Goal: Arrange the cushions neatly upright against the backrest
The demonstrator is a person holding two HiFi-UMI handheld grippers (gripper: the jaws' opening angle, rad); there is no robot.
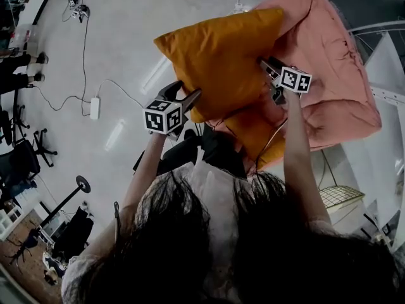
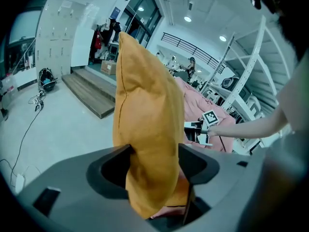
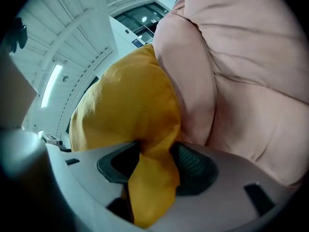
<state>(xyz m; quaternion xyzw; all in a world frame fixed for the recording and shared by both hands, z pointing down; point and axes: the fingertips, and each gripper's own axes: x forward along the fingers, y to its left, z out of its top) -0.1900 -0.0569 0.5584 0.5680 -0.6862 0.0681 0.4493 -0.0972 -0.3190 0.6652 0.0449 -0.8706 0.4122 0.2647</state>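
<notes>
Plainly, the left gripper's (image 2: 154, 151) jaws stand wide, and the lower edge of the orange cushion (image 2: 145, 100) fills the gap between them, its cloth touching both tips with no visible pinch. The right gripper's (image 3: 157, 153) jaws are wide as well; a limp corner of the same cushion hangs down between them and lies against the ribbed pad on one side. In the left gripper view the cushion stands on edge, close to upright, with its seam running up the near side. From the head view it leans on the pink padding (image 1: 329, 62), the left gripper at its near left corner and the right gripper at its right edge, each with its marker cube (image 1: 163, 116) facing up. In the right gripper view the pink padding bulges just beside the cushion and touches it. A second cushion (image 1: 253, 135), also orange, lies lower and nearer the person, partly under the padding's edge, with a white cable (image 1: 273, 138) running across it. The person's bare forearm (image 1: 297, 163) reaches out to the right gripper, and dark hair (image 1: 253, 246) fills the bottom of the head view. Farther out is a pale floor (image 1: 114, 43) with a power strip (image 1: 95, 108) and its cord, a white tube frame (image 1: 386, 62) to the right of the padding, and a low wooden step (image 2: 91, 93) behind the cushion in the left gripper view.
</notes>
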